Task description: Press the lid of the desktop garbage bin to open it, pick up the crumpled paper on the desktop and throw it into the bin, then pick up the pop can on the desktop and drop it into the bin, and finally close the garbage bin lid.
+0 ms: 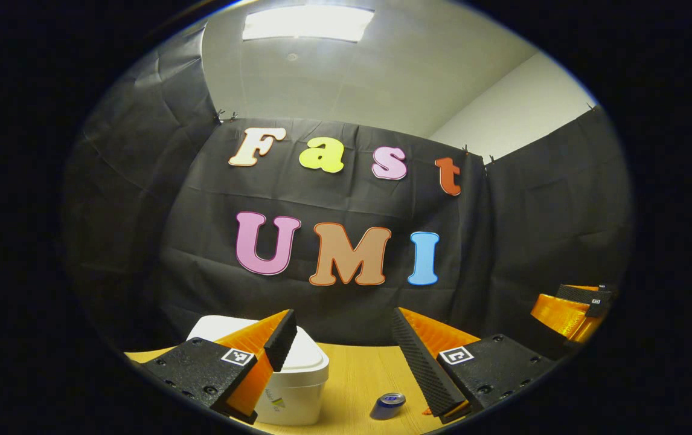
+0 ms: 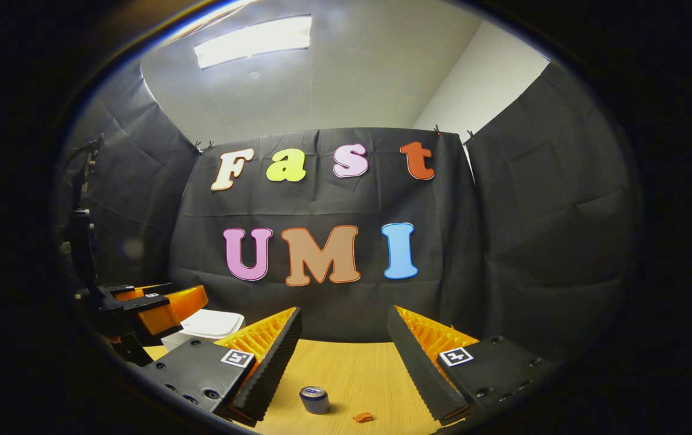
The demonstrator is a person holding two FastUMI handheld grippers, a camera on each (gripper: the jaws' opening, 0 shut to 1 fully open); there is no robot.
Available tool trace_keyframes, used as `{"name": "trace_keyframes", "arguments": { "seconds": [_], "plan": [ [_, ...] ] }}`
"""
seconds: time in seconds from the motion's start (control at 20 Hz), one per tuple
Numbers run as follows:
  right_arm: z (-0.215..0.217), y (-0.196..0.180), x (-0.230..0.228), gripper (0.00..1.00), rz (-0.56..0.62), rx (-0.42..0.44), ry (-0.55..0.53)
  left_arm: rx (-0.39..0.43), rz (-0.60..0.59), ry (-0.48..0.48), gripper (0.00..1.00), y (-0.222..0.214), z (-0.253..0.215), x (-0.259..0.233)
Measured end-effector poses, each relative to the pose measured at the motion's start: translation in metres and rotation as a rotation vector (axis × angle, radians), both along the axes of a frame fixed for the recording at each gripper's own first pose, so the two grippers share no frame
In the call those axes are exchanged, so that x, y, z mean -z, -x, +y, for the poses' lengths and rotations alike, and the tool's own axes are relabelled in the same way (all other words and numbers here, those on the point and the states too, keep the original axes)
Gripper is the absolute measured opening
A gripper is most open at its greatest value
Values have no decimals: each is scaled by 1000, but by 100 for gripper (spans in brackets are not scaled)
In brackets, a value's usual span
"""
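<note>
bin lid was shut | left hand-held gripper spread wide, just above bin | right hand-held gripper spread too, farther off

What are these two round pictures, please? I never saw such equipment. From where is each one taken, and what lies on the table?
A person holds a two-finger claw in each hand; no robot arm is involved. A camera rides on each claw, looking forward along its fingers.

The left gripper view shows the left claw, open and holding nothing. The right gripper view shows the right claw, also open and holding nothing.

On the wooden table stand a white garbage bin, lid closed, and a pop can. A small orange scrap lies beside the can; what it is I cannot tell.
</note>
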State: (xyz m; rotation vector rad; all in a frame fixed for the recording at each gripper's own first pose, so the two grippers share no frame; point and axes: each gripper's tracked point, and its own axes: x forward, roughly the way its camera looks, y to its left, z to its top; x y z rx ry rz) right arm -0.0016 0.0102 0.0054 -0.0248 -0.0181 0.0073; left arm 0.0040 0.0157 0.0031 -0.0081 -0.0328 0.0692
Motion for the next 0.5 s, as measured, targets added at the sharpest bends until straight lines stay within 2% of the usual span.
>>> {"name": "trace_keyframes", "arguments": {
  "seconds": [0.5],
  "plan": [
    [-1, 2, 2, 95, 0, 5, -20, 24, 6, 3, 95, 4, -7, 0]
  ]
}}
